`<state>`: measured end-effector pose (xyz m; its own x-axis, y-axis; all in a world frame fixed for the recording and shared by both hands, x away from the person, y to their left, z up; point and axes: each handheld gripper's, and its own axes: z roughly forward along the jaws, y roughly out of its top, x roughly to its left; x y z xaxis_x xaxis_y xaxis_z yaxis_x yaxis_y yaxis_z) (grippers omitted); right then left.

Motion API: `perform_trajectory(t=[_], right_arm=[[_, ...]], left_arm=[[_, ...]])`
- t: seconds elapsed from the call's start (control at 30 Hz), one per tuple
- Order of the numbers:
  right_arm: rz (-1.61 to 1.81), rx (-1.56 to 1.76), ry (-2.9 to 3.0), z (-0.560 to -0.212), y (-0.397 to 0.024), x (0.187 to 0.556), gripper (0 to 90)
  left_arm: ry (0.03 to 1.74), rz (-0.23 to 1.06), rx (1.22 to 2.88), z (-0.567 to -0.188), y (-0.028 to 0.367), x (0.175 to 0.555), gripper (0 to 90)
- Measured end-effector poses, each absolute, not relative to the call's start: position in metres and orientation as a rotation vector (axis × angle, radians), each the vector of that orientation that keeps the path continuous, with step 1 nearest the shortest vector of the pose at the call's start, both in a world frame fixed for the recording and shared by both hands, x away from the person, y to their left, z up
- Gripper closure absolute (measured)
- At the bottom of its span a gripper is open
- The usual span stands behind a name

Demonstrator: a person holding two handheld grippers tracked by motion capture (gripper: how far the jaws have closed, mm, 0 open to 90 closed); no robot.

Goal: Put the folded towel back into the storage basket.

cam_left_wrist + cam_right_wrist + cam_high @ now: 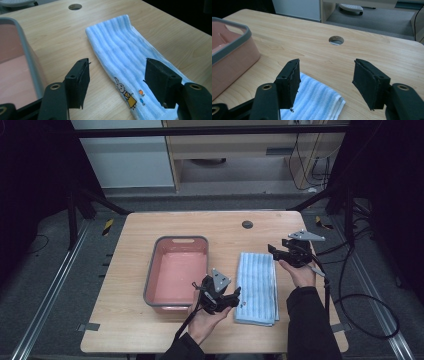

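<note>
Overhead, a light wooden table (150, 330) with rounded corners stands on grey carpet, with dark metal frame legs slanting down at its far left and far right and pale cabinets beyond the far edge. A round cable hole (247, 224) sits near the far edge of the tabletop. Black cables loop across the floor to the right.

On the left half of the table rests a pink tub (165, 241) with a grey rim, its long side running near to far. Just right of it, apart from it, lies a folded blue striped towel (257, 275), also running near to far; a small rabbit print (125, 92) marks its near end.

The person's left hand (207, 317) comes in from the near edge and holds the left gripper (231, 296) between the tub's near right corner and the towel's near end. Its jaws stand wide apart with nothing between them, hovering above the table and the towel's near left edge.

The right hand (300, 272), sleeve dark, holds the right gripper (274, 250) by the towel's far right corner, pointing left. Its jaws are likewise spread and empty, raised above that far end.
</note>
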<state>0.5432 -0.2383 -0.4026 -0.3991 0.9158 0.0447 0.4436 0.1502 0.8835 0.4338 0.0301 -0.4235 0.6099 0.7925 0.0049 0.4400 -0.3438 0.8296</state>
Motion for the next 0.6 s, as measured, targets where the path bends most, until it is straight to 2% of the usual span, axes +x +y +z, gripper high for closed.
perform_trajectory(t=[0.6], right_arm=[[1.12,1.405,1.949,-0.45,-0.242,0.56,39.5]], left_arm=[[0.985,0.442,2.09,-0.473,0.012,0.432,44.2]])
